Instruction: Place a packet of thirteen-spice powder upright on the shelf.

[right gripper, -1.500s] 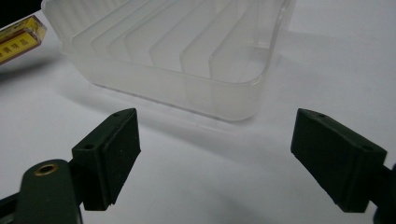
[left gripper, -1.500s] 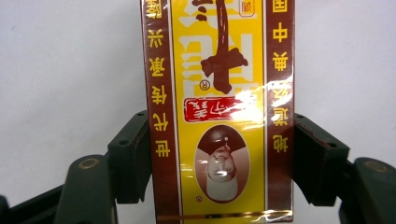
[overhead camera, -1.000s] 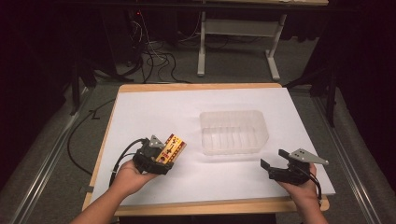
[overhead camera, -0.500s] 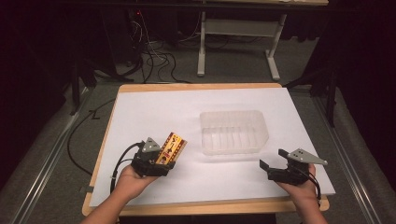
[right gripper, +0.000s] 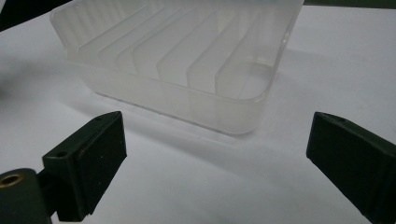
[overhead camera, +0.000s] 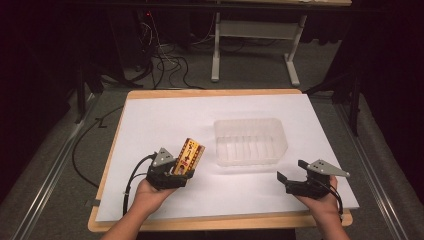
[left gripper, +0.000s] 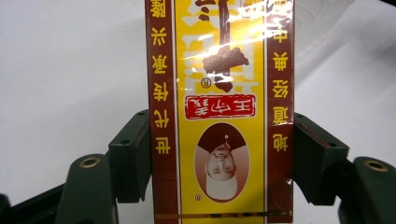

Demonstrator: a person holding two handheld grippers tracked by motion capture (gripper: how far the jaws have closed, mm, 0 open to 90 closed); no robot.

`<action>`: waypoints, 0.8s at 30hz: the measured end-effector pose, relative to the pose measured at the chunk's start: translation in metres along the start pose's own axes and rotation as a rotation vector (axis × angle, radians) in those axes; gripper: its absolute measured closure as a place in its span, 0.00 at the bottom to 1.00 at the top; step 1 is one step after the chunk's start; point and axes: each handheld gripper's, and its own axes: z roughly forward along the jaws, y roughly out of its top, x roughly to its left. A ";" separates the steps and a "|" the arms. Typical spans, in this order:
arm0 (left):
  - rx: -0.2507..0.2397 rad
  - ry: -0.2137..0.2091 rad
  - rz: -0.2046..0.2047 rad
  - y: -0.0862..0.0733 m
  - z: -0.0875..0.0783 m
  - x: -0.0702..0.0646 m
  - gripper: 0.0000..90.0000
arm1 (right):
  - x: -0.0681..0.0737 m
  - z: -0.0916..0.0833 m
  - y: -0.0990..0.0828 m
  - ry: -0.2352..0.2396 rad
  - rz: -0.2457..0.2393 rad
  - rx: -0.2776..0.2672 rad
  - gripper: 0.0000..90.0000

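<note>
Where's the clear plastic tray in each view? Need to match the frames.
High view: clear plastic tray right of centre on the white sheet, beyond both hands.
Left gripper view: a pale translucent patch at the top right edge, behind the yellow box, may be it; cannot tell.
Right gripper view: upper centre, ribbed inside, ahead of the open right claw.
Shared landmark: the white sheet.

- Yellow-and-brown carton (left gripper: 219, 116): printed card under a glossy film that throws glare.
- Storage tray (overhead camera: 250, 141): translucent, frosted plastic with smooth ribbed dividers.
- Worktop (overhead camera: 210, 93): pale wood at the rim, covered by a matt white paper sheet (overhead camera: 165, 125).
- Left gripper (overhead camera: 172, 175) and right gripper (overhead camera: 295, 184): matt black plastic, with brass-coloured metal inserts.
</note>
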 end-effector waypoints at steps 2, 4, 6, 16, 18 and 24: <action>-0.035 0.002 0.004 0.001 0.000 -0.003 0.36 | 0.001 0.000 0.000 -0.001 -0.003 -0.003 0.06; -0.053 0.002 0.017 0.002 0.000 -0.006 0.36 | 0.003 -0.001 0.001 0.001 -0.005 -0.009 0.06; -0.078 -0.001 0.020 0.005 0.003 -0.013 0.36 | 0.006 -0.001 0.003 0.005 -0.005 -0.010 0.06; -0.119 0.010 0.087 0.014 0.017 -0.041 0.36 | 0.019 0.002 0.008 0.030 -0.009 -0.001 0.05; -0.138 -0.002 0.063 0.007 0.020 -0.044 0.36 | 0.027 0.005 0.011 0.037 -0.029 0.001 0.05; -0.140 -0.035 0.062 0.005 0.016 -0.045 0.36 | 0.048 0.016 0.024 0.058 -0.069 -0.002 0.04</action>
